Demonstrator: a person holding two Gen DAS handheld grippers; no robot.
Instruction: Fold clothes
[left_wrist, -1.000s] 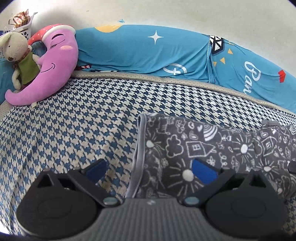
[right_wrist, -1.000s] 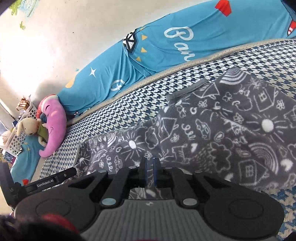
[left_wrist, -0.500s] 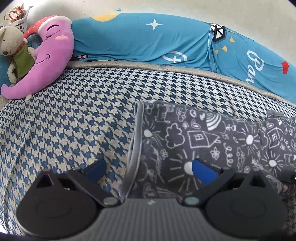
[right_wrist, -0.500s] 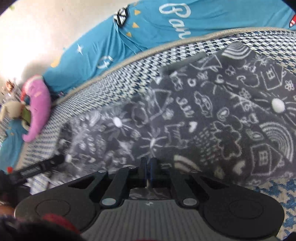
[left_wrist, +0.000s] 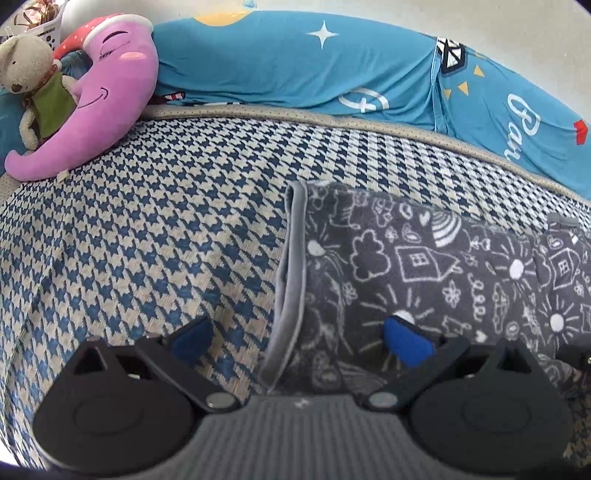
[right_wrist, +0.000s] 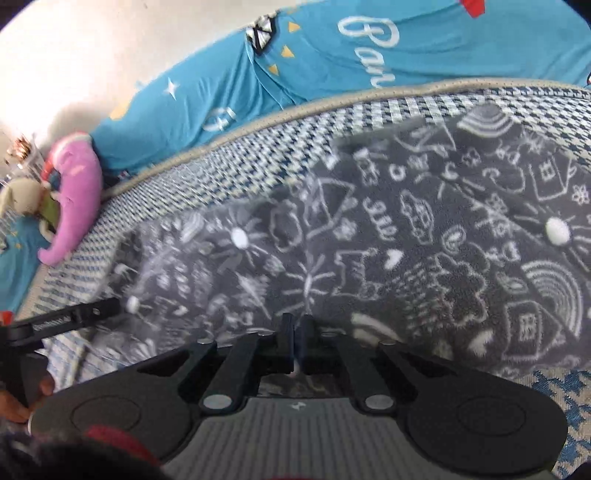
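Down low, right gripper (right_wrist: 294, 341) pinching a fold of the grey doodle-print garment (right_wrist: 424, 236), left gripper (left_wrist: 299, 336) spread wide over its hemmed edge, garment lying on the houndstooth bed (left_wrist: 155, 229), purple moon pillow (left_wrist: 99, 99) and blue bolster (left_wrist: 295, 70) along the pale wall.

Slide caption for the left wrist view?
Open left gripper straddling the grey hem of doodle-print garment on houndstooth bed cover.
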